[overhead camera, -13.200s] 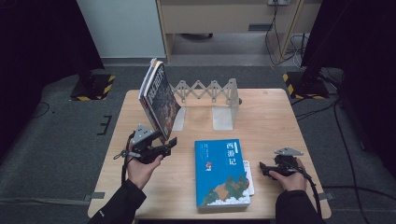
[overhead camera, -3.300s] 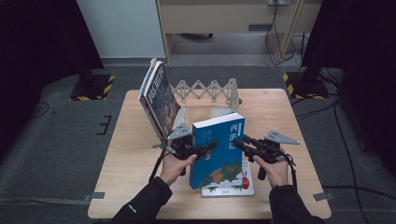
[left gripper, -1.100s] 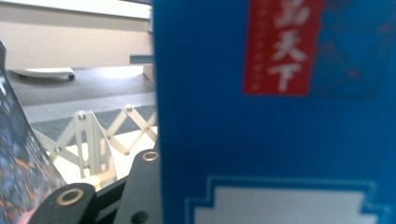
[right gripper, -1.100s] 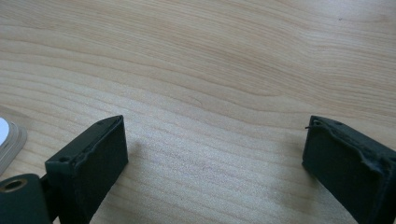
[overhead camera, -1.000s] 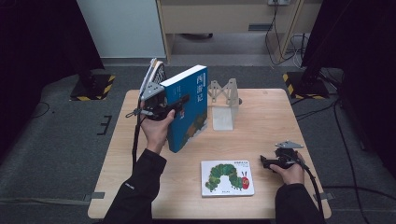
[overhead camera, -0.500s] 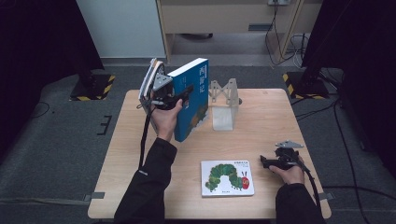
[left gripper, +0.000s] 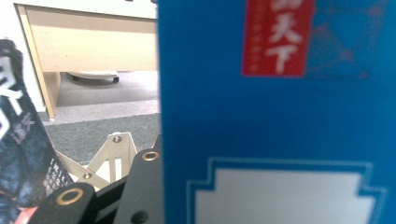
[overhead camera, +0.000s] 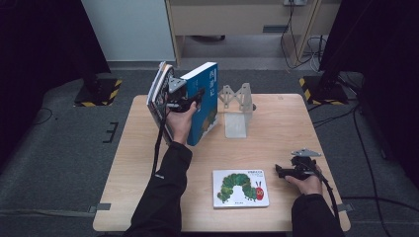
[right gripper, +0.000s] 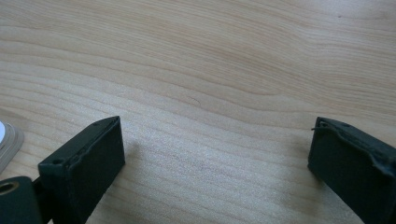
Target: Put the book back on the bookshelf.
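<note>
A thick blue book [overhead camera: 203, 106] stands upright at the table's back left, with my left gripper [overhead camera: 190, 98] shut on it. Its lower corner rests on or just above the wood; I cannot tell which. In the left gripper view the blue cover [left gripper: 280, 116] is close up, and one black jaw lies against its left edge. Beside it leans a dark-covered book [overhead camera: 159, 96] in the white folding book rack [overhead camera: 236, 98]. A caterpillar picture book [overhead camera: 240, 187] lies flat near the front. My right gripper [overhead camera: 284, 171] rests open on the table to its right, jaws wide over bare wood [right gripper: 215, 112].
The table [overhead camera: 276, 128] is light wood. A wooden desk [overhead camera: 237, 19] and cables stand beyond its far edge on grey floor. Black stands with yellow-striped bases [overhead camera: 96, 91] flank the table. A corner of the picture book [right gripper: 7, 137] shows at the right gripper view's left edge.
My left hand has carried the blue book toward the back and down, up beside the leaning dark book. The right gripper and picture book have stayed put.
</note>
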`<act>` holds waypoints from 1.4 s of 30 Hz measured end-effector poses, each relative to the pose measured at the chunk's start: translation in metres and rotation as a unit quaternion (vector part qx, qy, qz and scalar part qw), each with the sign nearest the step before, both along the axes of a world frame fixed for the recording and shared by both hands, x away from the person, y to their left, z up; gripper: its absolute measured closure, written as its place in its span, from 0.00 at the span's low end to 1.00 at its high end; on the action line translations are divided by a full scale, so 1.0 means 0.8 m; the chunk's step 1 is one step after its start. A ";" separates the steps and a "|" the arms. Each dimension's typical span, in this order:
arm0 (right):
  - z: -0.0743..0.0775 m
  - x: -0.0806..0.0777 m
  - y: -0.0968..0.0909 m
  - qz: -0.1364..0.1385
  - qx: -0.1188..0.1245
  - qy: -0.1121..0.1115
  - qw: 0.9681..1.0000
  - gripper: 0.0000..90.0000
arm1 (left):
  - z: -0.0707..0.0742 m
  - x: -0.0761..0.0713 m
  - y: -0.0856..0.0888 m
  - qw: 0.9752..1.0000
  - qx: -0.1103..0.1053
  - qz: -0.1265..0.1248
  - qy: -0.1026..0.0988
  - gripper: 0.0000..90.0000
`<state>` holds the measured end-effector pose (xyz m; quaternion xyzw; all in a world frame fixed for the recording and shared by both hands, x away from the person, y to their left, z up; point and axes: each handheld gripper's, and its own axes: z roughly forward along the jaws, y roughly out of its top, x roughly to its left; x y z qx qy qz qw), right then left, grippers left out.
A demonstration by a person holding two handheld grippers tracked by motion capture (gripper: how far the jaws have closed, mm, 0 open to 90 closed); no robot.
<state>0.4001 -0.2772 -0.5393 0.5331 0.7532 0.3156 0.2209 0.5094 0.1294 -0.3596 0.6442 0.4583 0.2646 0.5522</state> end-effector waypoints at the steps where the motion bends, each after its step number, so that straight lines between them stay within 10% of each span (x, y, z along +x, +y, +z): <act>1: 0.000 0.000 0.000 -0.001 0.001 0.000 1.000 0.04 | -0.003 0.002 -0.002 1.000 -0.001 -0.001 0.002 0.68; 24: 0.000 0.000 0.000 -0.001 0.000 0.001 1.000 0.04 | -0.037 0.029 -0.023 1.000 0.005 0.012 0.026 0.68; 42: 0.000 -0.001 0.001 0.000 0.000 0.000 1.000 0.04 | -0.045 0.002 -0.030 0.999 0.039 0.000 0.024 0.66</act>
